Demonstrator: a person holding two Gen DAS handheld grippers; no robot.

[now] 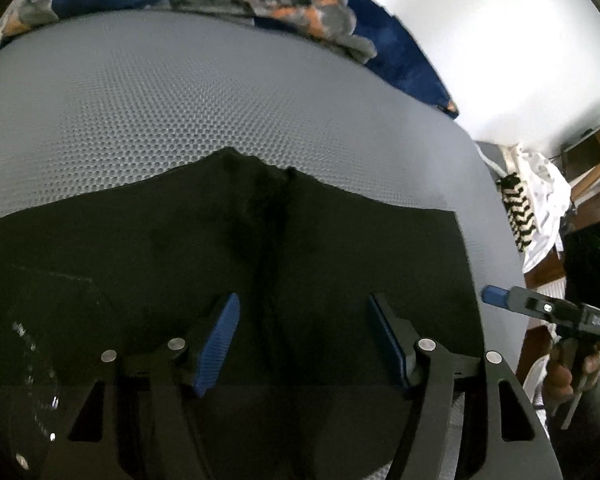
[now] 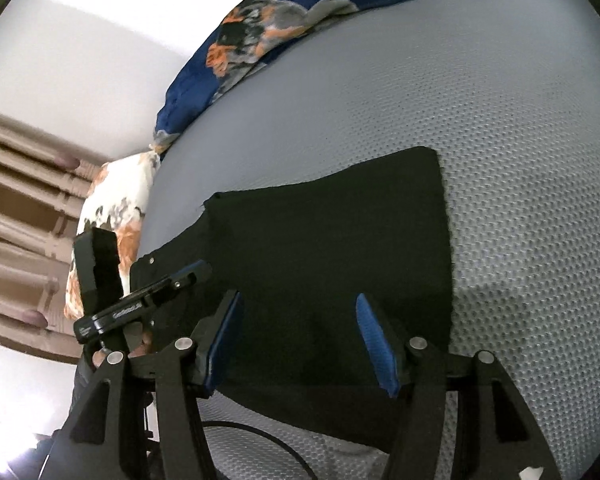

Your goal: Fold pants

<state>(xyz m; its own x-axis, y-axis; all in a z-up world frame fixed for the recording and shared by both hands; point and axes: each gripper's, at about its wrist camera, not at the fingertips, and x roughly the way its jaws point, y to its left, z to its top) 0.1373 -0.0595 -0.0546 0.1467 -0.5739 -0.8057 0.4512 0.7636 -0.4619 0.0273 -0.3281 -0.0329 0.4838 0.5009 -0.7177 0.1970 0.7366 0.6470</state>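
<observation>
Left wrist view first: black soft-fabric pants lay spread flat across lower centre, on grey honeycomb-mesh mattress surface. Dark crumpled seam ran down the middle of the cloth. Left gripper hung over the cloth, blue pads parted, nothing between them, no pinch on the fabric. Right gripper poked in at right edge, just beside the cloth's straight right border; only one blue tip visible from there.

Right wrist view next: same pants filled centre frame, squared corner toward upper right. Right gripper seen here with blue pads spread wide and bare, hovering over the near edge, released. Left gripper at left of frame, over the cloth's far side.

Judged light, limp, apt to sag and wrinkle; likely grippy enough for textured pads, nothing fragile. Best taken at corners or a hemmed edge, both sides lifted together, so the layer folds over clean. No containers in view. Blue floral blanket bunched at upper frame, well apart from the cloth.
</observation>
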